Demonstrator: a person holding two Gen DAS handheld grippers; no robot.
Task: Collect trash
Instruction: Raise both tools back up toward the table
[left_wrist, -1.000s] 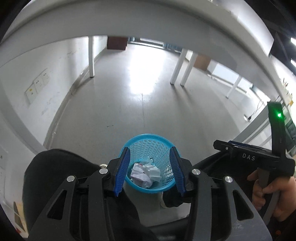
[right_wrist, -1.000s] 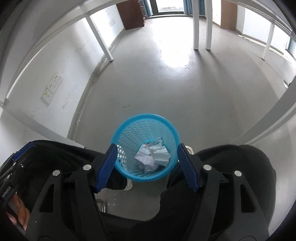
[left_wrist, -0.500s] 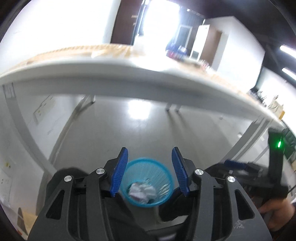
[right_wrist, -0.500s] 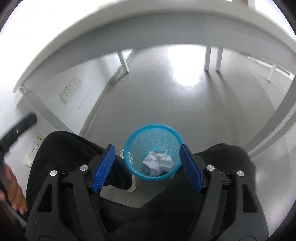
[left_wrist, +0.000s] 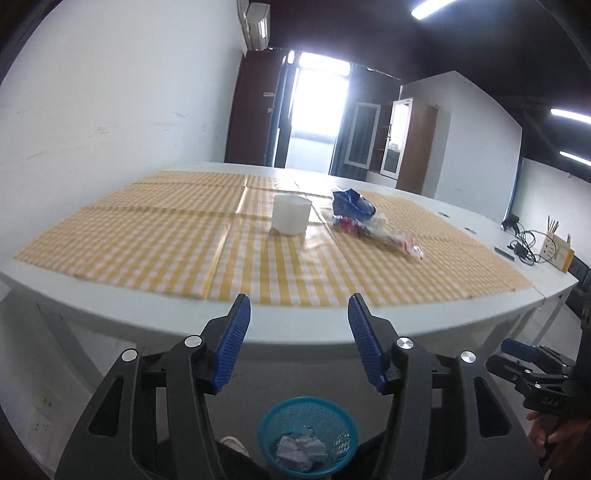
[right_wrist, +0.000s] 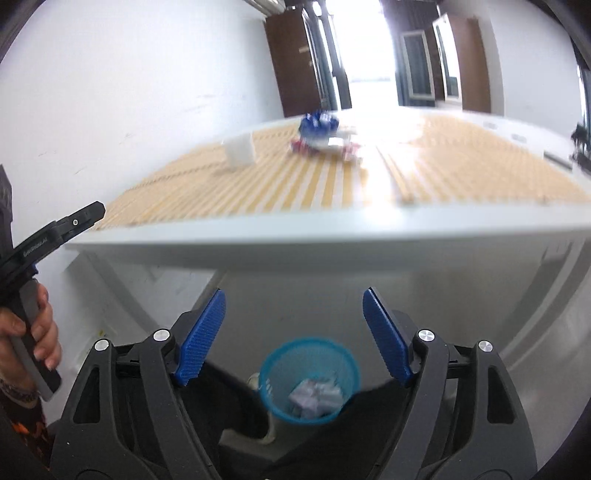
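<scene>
Now both views have risen to the table (left_wrist: 317, 328), wrappers (left_wrist: 364, 218) visible.

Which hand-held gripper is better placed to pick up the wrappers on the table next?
Probably the right hand-held gripper: the wrappers lie right of the white cup, on its side. Both it and the left hand-held gripper are open, empty and below the table edge.

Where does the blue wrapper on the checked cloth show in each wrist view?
Left wrist: blue wrapper lies right of centre, just right of the white container.
Right wrist: blue wrapper sits upper centre, blurred, again right of the white container.
Shared landmark: blue basket bottom centre.
</scene>
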